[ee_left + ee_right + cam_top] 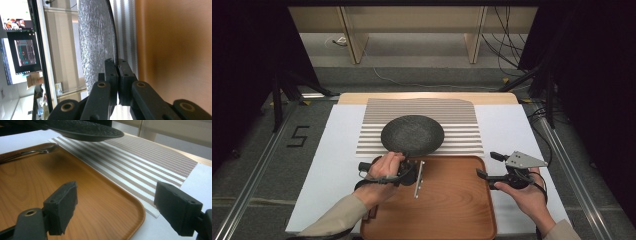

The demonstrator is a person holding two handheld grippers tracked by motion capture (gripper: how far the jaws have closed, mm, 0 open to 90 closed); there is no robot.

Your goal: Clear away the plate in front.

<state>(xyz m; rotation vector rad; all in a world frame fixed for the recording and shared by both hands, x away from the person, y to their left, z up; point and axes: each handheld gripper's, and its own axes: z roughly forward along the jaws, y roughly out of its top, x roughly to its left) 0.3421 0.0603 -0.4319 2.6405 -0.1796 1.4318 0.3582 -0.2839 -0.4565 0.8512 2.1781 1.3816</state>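
Dark-curtained bay, white-covered table [319, 165] with a striped placemat [462, 112] at the far side and a wooden tray [452, 200] nearer the person. The left gripper [404, 162] is clamping the near rim of a dark speckled plate [412, 134], jaws squeezed almost together on the thin edge (a rim grip, probably so the plate's underside is staying free for setting down). The plate is hanging ahead of that gripper, lifted, over the mat's near edge just beyond the tray. A fork [32, 152] is lying on the tray beside the left gripper. The right gripper [492, 166] is waiting at the tray's right edge, jaws spread wide, gripping nothing, likely keeping out of the way.
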